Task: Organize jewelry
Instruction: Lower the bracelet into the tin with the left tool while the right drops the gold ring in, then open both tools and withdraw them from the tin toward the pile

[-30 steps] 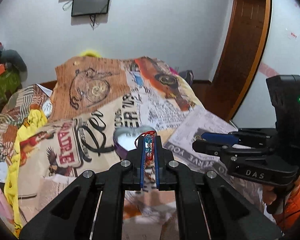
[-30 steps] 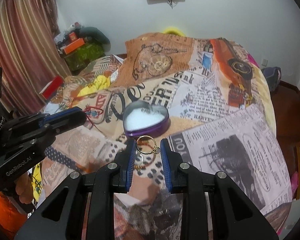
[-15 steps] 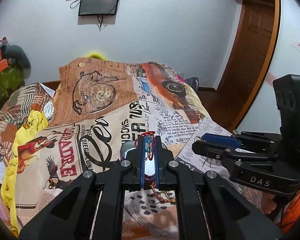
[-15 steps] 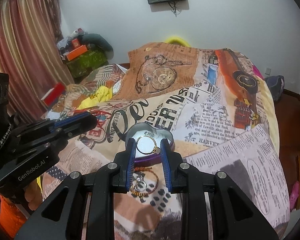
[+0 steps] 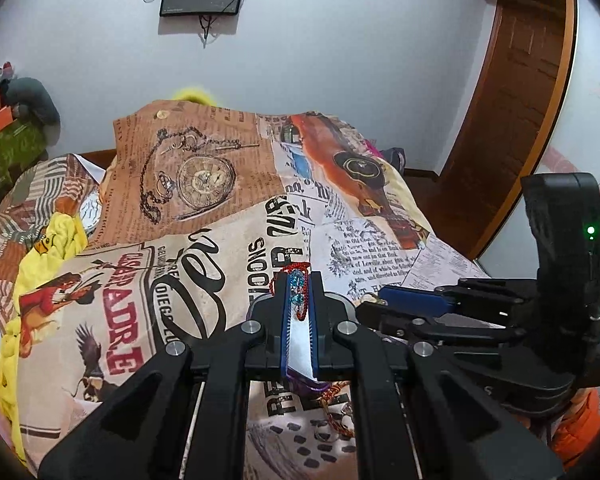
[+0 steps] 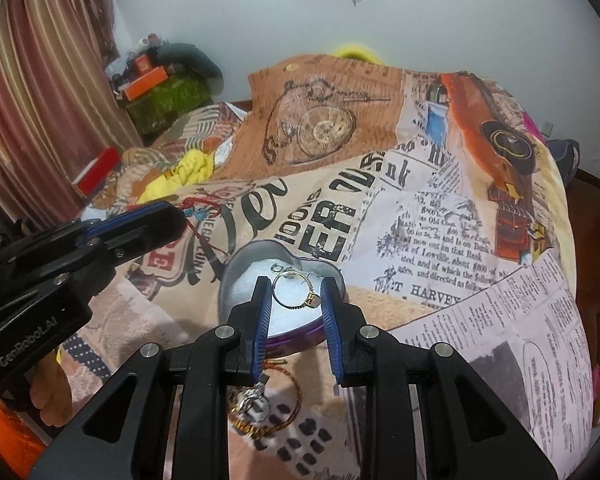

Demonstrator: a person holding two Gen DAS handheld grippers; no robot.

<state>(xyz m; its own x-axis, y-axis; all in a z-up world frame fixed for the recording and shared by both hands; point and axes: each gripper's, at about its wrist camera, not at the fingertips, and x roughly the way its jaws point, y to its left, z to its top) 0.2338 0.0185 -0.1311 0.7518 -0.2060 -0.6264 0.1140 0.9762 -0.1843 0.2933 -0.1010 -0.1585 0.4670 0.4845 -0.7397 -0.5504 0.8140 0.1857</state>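
The gold ring [image 6: 296,290] hangs pinched between the blue pads of the right gripper [image 6: 295,298], its small square setting touching the right-hand pad, directly above the open heart-shaped tin [image 6: 236,280]. The tin has purple walls and a white lining and rests on the bed [image 6: 440,216], which is covered with a newspaper-print spread showing a pocket watch and an orange car. Nearer than the tin, below the right gripper's jaws, a loose heap of jewelry [image 6: 260,408] lies on the spread: a thin gold bangle, a silvery ring and a bit of gold chain, touching one another.

The left gripper [image 5: 299,300] has its jaws pressed almost together on a red cord bracelet [image 5: 296,292] with blue-green beads; the cord loops out past the fingertips. In the right wrist view this gripper reaches in from the left, the bracelet [image 6: 200,212] dangling from its tip, to the left of the tin and slightly farther away. In the left wrist view the white lining of the tin [image 5: 300,350] shows between the pads.

On the far left, beside a striped curtain [image 6: 40,92], sit orange boxes [image 6: 146,80].
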